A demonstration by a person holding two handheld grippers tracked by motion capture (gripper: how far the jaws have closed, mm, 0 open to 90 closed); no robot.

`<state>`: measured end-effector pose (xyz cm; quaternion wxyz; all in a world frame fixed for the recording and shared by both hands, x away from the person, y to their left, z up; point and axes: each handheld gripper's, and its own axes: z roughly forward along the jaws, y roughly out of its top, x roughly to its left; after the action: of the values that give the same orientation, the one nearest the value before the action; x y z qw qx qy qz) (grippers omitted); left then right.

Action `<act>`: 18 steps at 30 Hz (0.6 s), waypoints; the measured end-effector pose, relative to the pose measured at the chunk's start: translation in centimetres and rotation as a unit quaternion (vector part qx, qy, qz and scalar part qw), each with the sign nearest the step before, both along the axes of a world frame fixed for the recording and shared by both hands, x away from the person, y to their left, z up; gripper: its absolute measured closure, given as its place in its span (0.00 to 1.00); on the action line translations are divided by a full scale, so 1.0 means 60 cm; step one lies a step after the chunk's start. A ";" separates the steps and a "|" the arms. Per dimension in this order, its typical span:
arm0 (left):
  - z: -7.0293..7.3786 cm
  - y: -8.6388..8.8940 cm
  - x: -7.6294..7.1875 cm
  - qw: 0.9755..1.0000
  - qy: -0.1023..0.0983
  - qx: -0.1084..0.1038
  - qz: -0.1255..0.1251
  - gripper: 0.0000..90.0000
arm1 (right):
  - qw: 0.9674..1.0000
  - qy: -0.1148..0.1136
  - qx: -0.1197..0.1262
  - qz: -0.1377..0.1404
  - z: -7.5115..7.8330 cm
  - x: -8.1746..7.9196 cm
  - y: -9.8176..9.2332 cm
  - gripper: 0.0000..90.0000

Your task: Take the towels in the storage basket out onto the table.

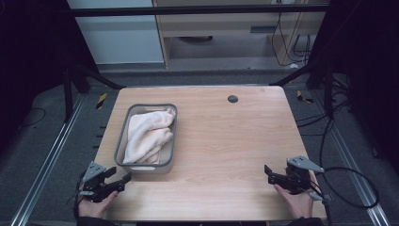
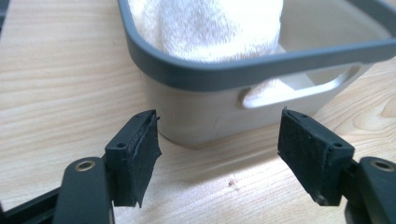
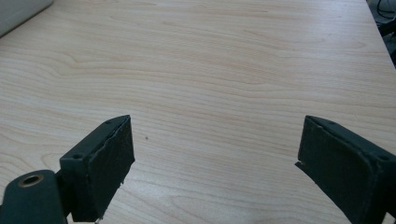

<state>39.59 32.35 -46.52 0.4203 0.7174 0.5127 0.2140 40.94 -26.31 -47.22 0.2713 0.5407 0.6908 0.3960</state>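
Gaping wide and empty, left tongs (image 2: 217, 140) just before the towel basket (image 2: 243, 70), right tongs (image 3: 215, 154) likewise above bare table (image 3: 224, 70).

Left tongs (image 1: 123, 178) low at near-left corner, jaws spread wide. Right tongs (image 1: 267, 171) near-right, jaws likewise apart, nothing held.

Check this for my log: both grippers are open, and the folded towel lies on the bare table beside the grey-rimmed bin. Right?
Not quite. The towel lies inside the bin, not on the table beside it, as the high view shows. The rest holds: the left gripper and right gripper are both open.
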 end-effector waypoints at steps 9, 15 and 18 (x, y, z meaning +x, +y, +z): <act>0.012 0.001 -0.004 1.000 -0.012 0.002 0.002 0.32 | 1.000 -0.003 -0.017 0.012 -0.001 -0.003 0.011 0.12; 0.027 0.006 -0.007 0.999 -0.030 -0.007 0.012 0.30 | 1.000 0.001 -0.021 0.013 -0.002 -0.003 0.013 0.13; 0.033 0.008 -0.008 0.999 -0.035 -0.012 0.012 0.29 | 1.000 -0.001 -0.027 0.015 -0.004 -0.002 0.013 0.13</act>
<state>39.10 32.85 -44.51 0.4441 0.6980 0.5089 0.2379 40.79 -25.55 -47.46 0.2805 0.5227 0.7089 0.3816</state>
